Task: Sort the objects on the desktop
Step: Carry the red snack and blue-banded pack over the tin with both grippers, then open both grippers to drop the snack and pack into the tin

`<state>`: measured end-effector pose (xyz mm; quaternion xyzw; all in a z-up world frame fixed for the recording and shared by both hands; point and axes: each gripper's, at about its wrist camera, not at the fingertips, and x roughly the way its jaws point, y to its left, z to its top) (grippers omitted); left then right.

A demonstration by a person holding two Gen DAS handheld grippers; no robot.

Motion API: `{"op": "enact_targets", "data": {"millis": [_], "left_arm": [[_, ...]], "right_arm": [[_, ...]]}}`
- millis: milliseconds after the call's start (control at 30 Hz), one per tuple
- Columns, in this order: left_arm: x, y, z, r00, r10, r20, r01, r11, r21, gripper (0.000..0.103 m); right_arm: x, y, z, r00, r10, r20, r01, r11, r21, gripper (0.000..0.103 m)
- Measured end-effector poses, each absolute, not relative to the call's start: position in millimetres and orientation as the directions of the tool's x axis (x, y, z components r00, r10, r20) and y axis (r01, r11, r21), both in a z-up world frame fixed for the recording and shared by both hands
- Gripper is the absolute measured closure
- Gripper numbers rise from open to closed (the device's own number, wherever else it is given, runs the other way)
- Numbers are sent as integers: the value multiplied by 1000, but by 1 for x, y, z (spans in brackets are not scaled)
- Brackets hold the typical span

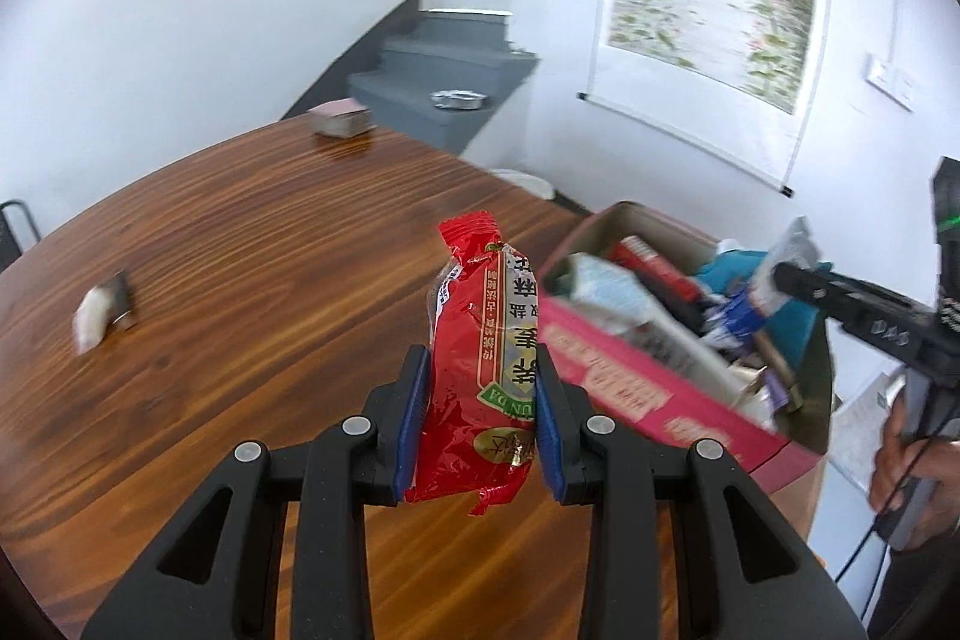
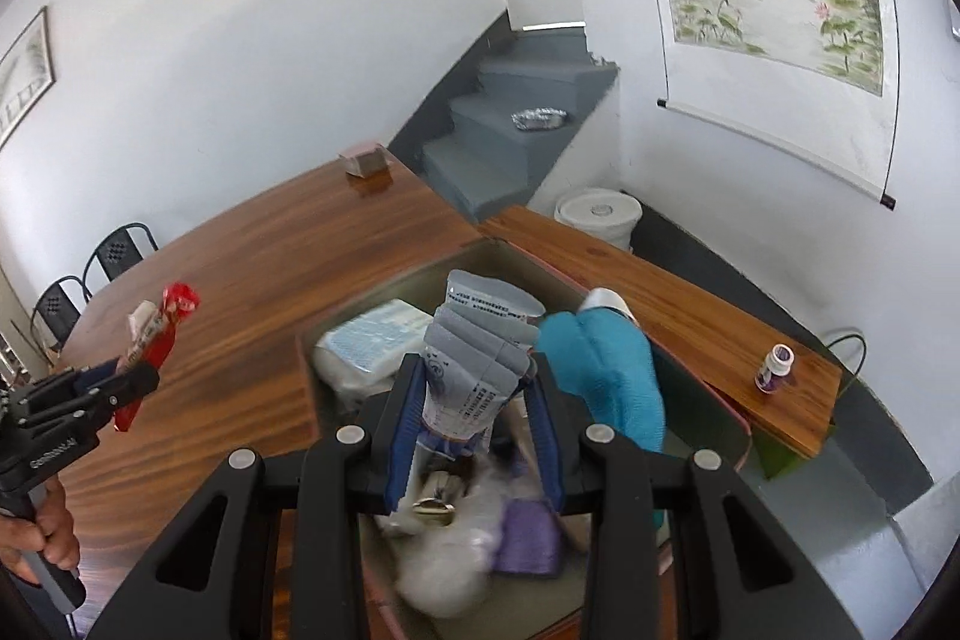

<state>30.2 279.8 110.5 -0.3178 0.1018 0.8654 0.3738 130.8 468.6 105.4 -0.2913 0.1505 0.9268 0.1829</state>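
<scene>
Inspector: Nearest the left wrist lens, the left gripper (image 1: 480, 388) is seen clamped on a red packet (image 1: 480, 370), its blue pads (image 1: 413, 421) pressed against both sides. The packet is held upright, clear of the table (image 1: 240, 292).

Clerk: And on the right?

Inspector: The right gripper (image 2: 474, 421) is closed on a strip of grey sachets (image 2: 474, 364), which is held above the open box (image 2: 729, 415). The strip is fanned out over the contents.

Clerk: What is noted inside the box?

Inspector: A teal cloth (image 2: 606, 370) is seen at the right side, a white-and-blue pack (image 2: 372, 340) at the left, a purple item (image 2: 531, 535) and a blurred white bag (image 2: 450, 568) nearer the lens. The outer wall is shown as pink in the left view.

Clerk: Where does the box stand?

Inspector: It is placed at the table's edge, just beside a wooden bench (image 2: 690, 316). A small bottle (image 2: 777, 367) is stood upright near the bench's end.

Clerk: Anything loose on the table?

Inspector: A small blurred white-and-dark object (image 1: 105, 310) is recorded well apart from the box, toward the left. A pinkish block (image 1: 339, 117) is set at the far edge. What either is cannot be told.
</scene>
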Motion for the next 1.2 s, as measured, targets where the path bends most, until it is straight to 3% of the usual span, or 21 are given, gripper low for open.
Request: {"op": "enact_targets", "data": {"millis": [433, 667, 833, 1000, 1067, 1167, 1200], "left_arm": [[36, 348, 110, -446, 625, -640, -779, -623, -65, 68], [32, 380, 102, -393, 645, -655, -804, -587, -96, 68], [28, 399, 94, -371, 643, -670, -811, -576, -104, 68], [28, 415, 87, -354, 633, -689, -821, -563, -95, 67], [28, 421, 85, -357, 630, -690, -822, -563, -90, 67], [27, 427, 83, -357, 620, -699, -816, -570, -89, 64], [27, 428, 83, -357, 614, -704, -813, -576, -91, 57]], "right_arm": [[101, 494, 93, -715, 271, -645, -445, -887, 121, 63], [116, 507, 100, -759, 260, -598, -453, -869, 198, 43], [130, 502, 99, -772, 265, -577, -452, -868, 206, 39], [153, 489, 102, -795, 287, -535, -456, -864, 214, 24], [162, 482, 104, -798, 307, -519, -462, -864, 201, 22], [172, 476, 106, -800, 318, -509, -468, -861, 199, 21], [175, 475, 105, -801, 314, -509, -468, -859, 206, 21]]}}
